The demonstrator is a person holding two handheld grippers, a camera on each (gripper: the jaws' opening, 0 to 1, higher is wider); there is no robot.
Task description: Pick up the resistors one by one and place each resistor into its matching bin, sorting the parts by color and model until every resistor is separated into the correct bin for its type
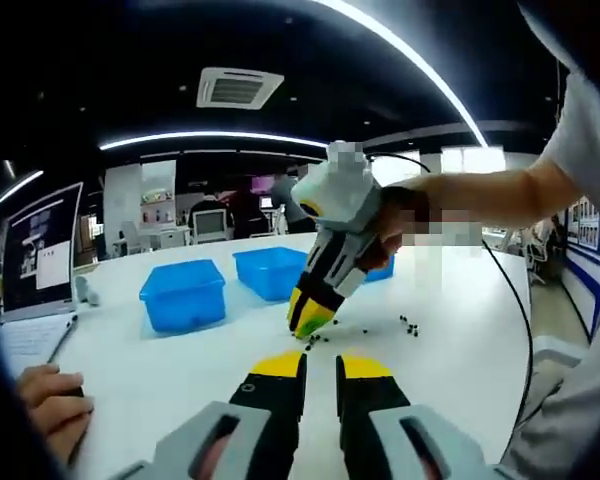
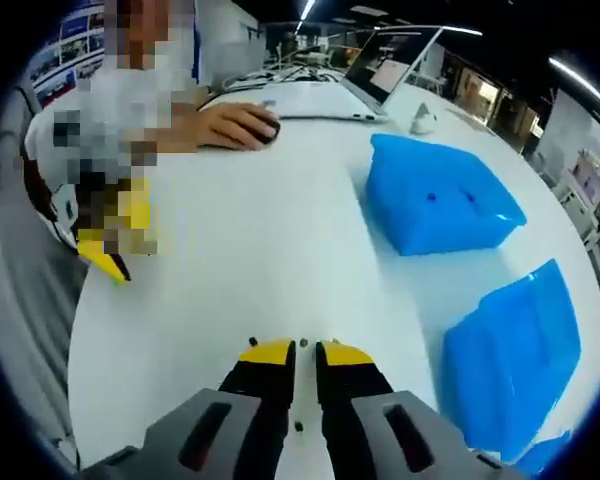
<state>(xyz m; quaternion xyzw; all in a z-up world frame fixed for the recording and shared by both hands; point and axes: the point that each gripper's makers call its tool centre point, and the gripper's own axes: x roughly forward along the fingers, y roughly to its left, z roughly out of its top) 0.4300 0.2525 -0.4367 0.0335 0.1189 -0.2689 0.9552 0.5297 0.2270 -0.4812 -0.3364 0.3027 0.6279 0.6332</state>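
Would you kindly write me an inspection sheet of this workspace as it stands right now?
Surface: white table, mostly bare.
Job's things: small dark resistors scattered near the right hand-held gripper; three blue plastic bins, the nearest, the middle one, and a third partly hidden behind the right gripper.
Clutter: open laptop; a person's hand on a dark mouse.
Grippers: right one tips down at the resistors, jaws close together, grip unclear; left hand-held gripper hovers above the table, narrow gap, holding nothing.
Cables: black cable running from the right gripper.
Surroundings: office with ceiling light strips, desks behind.
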